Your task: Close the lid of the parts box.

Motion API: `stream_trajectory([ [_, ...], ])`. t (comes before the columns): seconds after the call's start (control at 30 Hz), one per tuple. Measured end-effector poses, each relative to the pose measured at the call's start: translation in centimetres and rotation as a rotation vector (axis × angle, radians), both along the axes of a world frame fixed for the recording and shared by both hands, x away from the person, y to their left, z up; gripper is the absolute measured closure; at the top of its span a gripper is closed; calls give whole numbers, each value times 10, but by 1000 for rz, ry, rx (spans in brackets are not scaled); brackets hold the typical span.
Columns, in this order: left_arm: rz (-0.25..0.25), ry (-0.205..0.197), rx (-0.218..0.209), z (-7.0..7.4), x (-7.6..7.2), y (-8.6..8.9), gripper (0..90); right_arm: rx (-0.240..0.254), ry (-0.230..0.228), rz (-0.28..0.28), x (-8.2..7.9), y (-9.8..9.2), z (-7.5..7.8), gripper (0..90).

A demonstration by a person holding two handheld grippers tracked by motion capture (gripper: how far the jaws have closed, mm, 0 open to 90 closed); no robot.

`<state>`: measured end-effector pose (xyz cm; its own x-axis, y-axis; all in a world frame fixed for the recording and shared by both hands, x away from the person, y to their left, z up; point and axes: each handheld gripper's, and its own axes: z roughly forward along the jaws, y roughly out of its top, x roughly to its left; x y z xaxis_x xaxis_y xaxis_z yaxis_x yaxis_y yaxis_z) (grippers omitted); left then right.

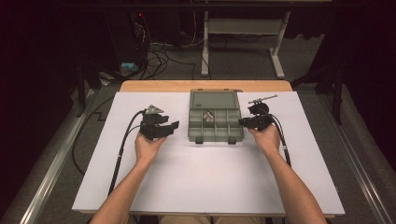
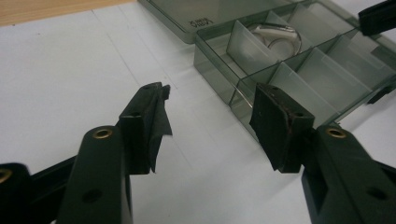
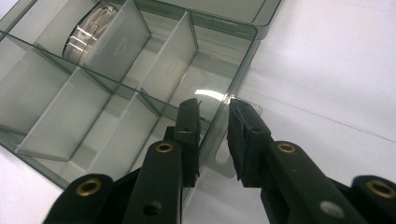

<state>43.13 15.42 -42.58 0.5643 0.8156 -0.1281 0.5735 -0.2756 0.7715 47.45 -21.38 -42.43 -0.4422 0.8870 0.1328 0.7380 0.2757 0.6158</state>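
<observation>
A grey see-through compartment box lies open on the white tabletop, its lid folded back. One upper compartment holds a shiny metal piece; the other compartments look bare. My left gripper hovers left of the box, jaws wide open with nothing between them. My right gripper is at the box's right side. Its narrow-set jaws straddle the side wall, one inside and one outside, with a gap showing at the inner pad.
A small metal tool lies on the table behind my right gripper. A wooden table edge runs along the back. Cables trail from both grippers toward the front. White tabletop stretches in front of the box.
</observation>
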Motion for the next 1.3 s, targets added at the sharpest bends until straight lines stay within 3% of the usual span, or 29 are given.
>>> stream_trajectory([
  [0.13,-8,26,11,1,10,-8,469,2,2,2,0,-1,0,751],
  [0.23,-4,45,-10,1,19,-11,477,7,8,-1,0,-1,0,753],
  [0.6,-4,74,-28,8,49,-29,498,9,11,1,1,-1,0,760],
  [0.93,-8,135,-22,7,74,-37,533,-3,8,13,1,-1,1,761],
  [1.3,18,204,-57,6,100,-45,545,-14,13,15,1,0,2,761],
])
